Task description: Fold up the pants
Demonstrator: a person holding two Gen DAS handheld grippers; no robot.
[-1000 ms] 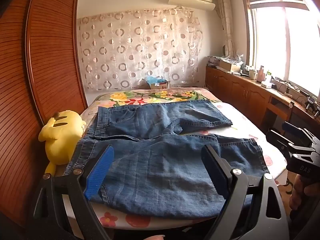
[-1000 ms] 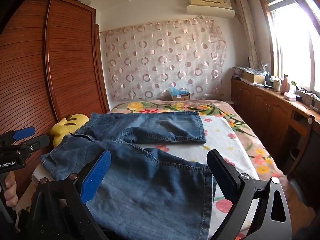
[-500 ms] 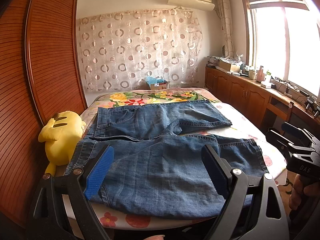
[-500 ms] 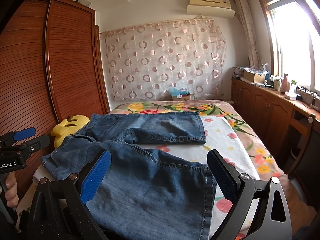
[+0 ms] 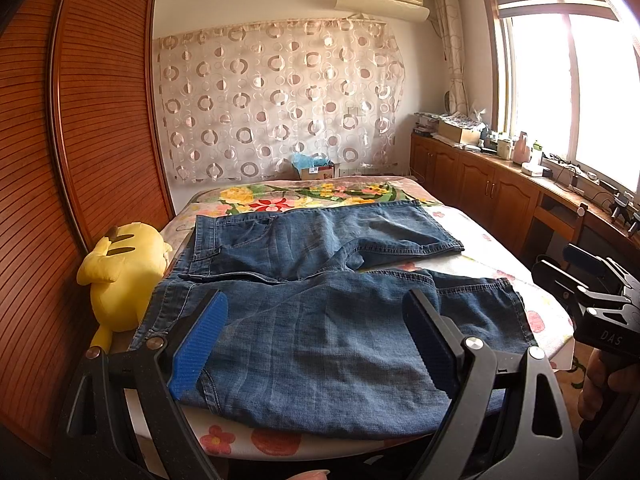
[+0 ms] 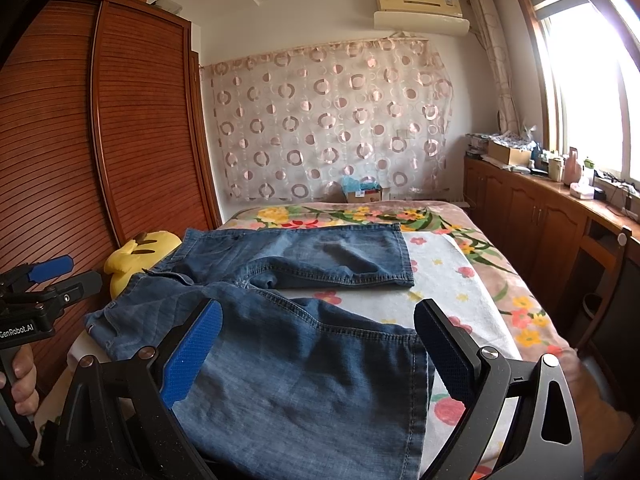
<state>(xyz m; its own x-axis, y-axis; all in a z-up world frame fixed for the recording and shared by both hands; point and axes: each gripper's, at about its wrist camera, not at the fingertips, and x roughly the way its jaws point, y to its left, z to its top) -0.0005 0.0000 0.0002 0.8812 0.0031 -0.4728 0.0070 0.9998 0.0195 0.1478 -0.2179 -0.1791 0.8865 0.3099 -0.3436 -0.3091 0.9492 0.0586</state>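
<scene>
Both sets of jaws gape wide, holding nothing, above blue denim pants on a bed.

The left gripper [image 5: 316, 344] hangs over the near leg close to the waistband; the right gripper [image 6: 318, 350] hangs over the same leg nearer its hem. The pants [image 5: 320, 320] lie unfolded, legs spread apart, across the floral bed [image 6: 460, 276]. A yellow plush toy [image 5: 120, 268] sits beside the waistband, against the wooden wardrobe [image 5: 100, 120].

Bare bedspread [image 6: 444, 280] right of the jeans [image 6: 304, 360], yellow plush toy [image 5: 120, 264] crowding their left edge
</scene>
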